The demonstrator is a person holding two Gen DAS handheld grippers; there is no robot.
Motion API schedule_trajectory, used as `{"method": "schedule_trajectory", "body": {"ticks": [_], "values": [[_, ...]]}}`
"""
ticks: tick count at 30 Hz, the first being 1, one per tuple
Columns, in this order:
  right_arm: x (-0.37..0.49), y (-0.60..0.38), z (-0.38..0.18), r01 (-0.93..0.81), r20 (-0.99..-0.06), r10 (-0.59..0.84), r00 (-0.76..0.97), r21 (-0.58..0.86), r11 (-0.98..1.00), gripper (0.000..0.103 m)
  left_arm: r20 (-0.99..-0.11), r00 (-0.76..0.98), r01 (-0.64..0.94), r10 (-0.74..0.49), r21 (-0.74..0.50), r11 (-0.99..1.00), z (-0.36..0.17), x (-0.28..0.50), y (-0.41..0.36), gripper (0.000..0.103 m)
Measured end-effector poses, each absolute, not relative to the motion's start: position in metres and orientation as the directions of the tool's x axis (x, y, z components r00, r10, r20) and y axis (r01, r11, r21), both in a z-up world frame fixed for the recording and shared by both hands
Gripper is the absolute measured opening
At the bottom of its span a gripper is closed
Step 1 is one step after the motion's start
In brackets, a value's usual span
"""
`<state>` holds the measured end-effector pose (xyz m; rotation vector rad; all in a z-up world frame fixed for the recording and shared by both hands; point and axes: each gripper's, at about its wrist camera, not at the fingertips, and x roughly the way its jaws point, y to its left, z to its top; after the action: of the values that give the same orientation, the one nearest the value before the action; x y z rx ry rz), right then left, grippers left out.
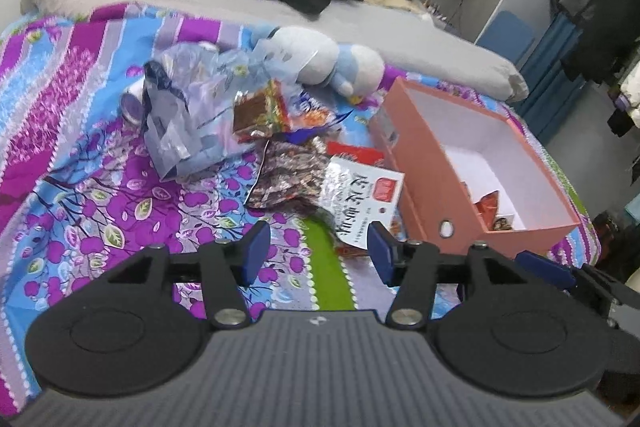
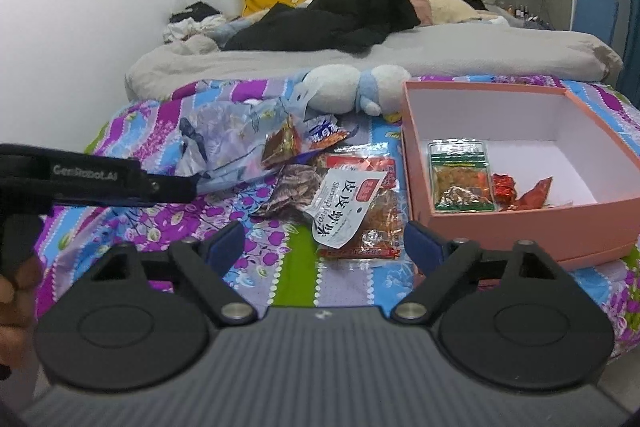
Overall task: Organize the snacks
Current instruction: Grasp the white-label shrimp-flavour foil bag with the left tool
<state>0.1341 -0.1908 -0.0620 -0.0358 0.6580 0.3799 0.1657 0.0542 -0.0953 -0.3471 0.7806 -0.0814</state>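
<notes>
pink cardboard box (image 2: 520, 227) already holds a few snacks; more packets (image 2: 352, 203) lie heaped just left of it on the bedspread (image 1: 120, 211). both the left gripper (image 1: 316, 247) and right gripper (image 2: 324, 243) hang open and empty short of the heap, so a fresh pick seems to be starting: next, close on the white packet nearest the box.

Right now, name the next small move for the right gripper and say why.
Probably ease the right gripper down onto the white packet: its fingers are open and empty, the packet lies loose just ahead, and the pink box beside it has room.
</notes>
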Motion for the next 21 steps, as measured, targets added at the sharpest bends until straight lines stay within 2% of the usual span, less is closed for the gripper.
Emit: {"method": "schedule_trajectory", "body": {"ticks": [9, 12, 14, 21], "values": [[0.174, -0.167, -0.122, -0.373, -0.698, 0.275, 0.661, 0.012, 0.928, 0.084, -0.714, 0.636, -0.112, -0.292, -0.46, 0.881, -0.156, 0.234, 0.071, 0.059], [0.188, -0.159, -0.14, -0.375, -0.712, 0.255, 0.654, -0.013, 0.927, 0.084, -0.712, 0.613, -0.137, -0.341, -0.522, 0.842, -0.177, 0.256, 0.072, 0.059], [0.197, -0.151, -0.153, -0.37, -0.724, 0.222, 0.654, -0.05, 0.928, 0.079, -0.708, 0.6, -0.16, -0.373, -0.563, 0.811, -0.19, 0.271, 0.072, 0.059], [0.22, -0.142, -0.185, -0.351, -0.741, 0.154, 0.654, -0.117, 0.929, 0.079, -0.679, 0.573, -0.227, -0.458, -0.669, 0.708, -0.228, 0.308, 0.066, 0.059]]}}
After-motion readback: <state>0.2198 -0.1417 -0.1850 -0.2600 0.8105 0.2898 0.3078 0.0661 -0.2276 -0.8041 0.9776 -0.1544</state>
